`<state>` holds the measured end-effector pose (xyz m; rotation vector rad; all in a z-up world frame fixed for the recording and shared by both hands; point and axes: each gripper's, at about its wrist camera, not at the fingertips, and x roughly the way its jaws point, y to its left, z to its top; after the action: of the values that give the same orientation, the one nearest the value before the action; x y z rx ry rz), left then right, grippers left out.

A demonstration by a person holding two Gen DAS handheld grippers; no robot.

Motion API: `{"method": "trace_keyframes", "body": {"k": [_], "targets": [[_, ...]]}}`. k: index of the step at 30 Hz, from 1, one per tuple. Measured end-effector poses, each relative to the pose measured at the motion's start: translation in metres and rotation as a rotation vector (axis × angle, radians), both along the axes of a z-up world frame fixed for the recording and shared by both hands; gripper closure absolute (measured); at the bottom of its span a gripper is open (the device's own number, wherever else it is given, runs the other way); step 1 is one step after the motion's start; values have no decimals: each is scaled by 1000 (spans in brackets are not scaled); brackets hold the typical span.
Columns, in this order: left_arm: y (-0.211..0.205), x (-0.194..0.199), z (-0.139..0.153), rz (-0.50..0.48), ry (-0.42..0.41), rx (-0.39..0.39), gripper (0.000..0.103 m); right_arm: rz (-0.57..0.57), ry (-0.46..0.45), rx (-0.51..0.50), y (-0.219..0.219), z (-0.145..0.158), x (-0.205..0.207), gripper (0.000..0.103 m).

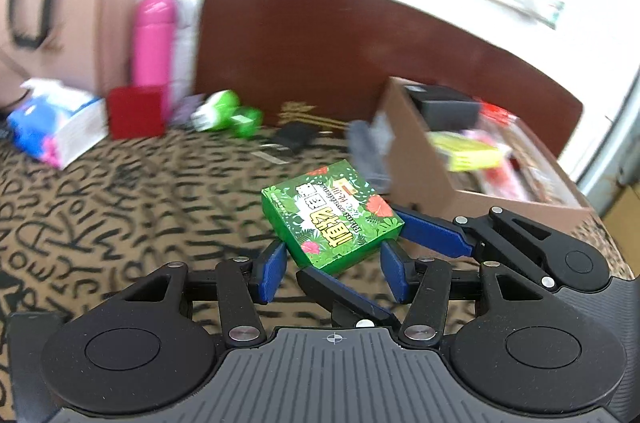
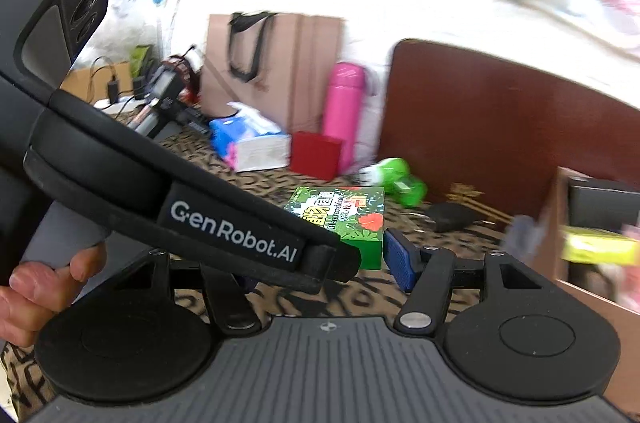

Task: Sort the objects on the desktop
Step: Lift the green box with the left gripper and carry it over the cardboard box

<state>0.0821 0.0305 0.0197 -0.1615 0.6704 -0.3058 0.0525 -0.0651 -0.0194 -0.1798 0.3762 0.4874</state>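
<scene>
Although the left gripper's black body crosses the right wrist view and hides the near corner of the flat green leaf-printed cardboard box, that box lies on the tan tablecloth scrawled with black letters. Left gripper jaws stand open around the box; right gripper jaws press its edges, gripping it. Right of the box, an open brown carton blurs; behind, a pink bottle.

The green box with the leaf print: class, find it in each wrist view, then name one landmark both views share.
Left wrist: green box, centre, just beyond the blue fingers.
Right wrist: green box, centre, partly behind the other gripper's black body.
Shared landmark: pink bottle, standing at the back.
</scene>
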Motion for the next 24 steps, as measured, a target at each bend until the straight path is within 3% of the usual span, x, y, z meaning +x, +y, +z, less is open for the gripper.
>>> {"method": "trace_keyframes", "body": {"k": [11,24], "targets": [[-111,-8,18,-217,-70,64,48,-224,-65,45,-87,12,-38,36],[-198,34,47,-365,-167,87,48,-375,-161,20,-164,34,-12,36]]}}
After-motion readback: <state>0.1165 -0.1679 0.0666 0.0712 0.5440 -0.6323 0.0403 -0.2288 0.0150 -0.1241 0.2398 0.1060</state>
